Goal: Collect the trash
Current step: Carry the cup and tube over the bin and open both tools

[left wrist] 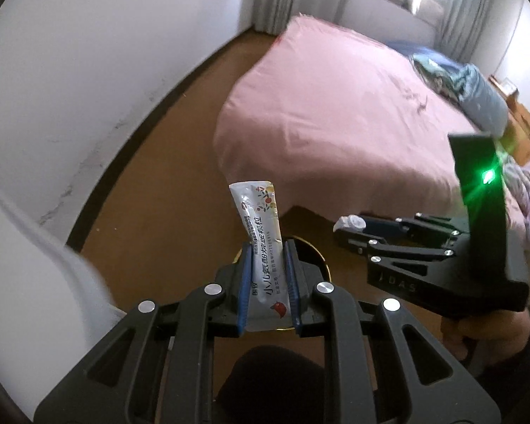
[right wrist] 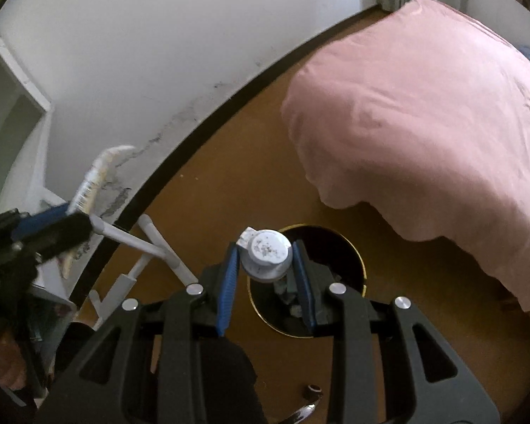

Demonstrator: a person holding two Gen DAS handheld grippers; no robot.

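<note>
While a round black bin with a gold rim (right wrist: 357, 258) stands on the brown floor beneath both tools, each gripper carries a piece of trash above it. The left gripper (left wrist: 269, 282) has its blue-padded jaws pinched on a white medicine sachet (left wrist: 263, 243), printed with Chinese characters and a small red bird; the sachet stands upright between the pads, its top rising well beyond the fingertips. Just behind the pads, the bin's rim curves out on the right side of the jaws. The right gripper (right wrist: 266, 268) has its jaws pressed against a small white bottle (right wrist: 265, 254), held near the fingertips with its speckled round end toward the camera. Directly past those jaws lies the open mouth of the bin, with some grey scraps visible inside. From the left wrist view, the right gripper (left wrist: 349, 228) reaches in from the right of the jaws, the bottle (left wrist: 351, 222) at its tip and a green light glowing on its body. A bed under a pink cover (left wrist: 335, 106) fills the area ahead and to the right of both pairs of jaws, against a white wall (right wrist: 159, 53).
</note>
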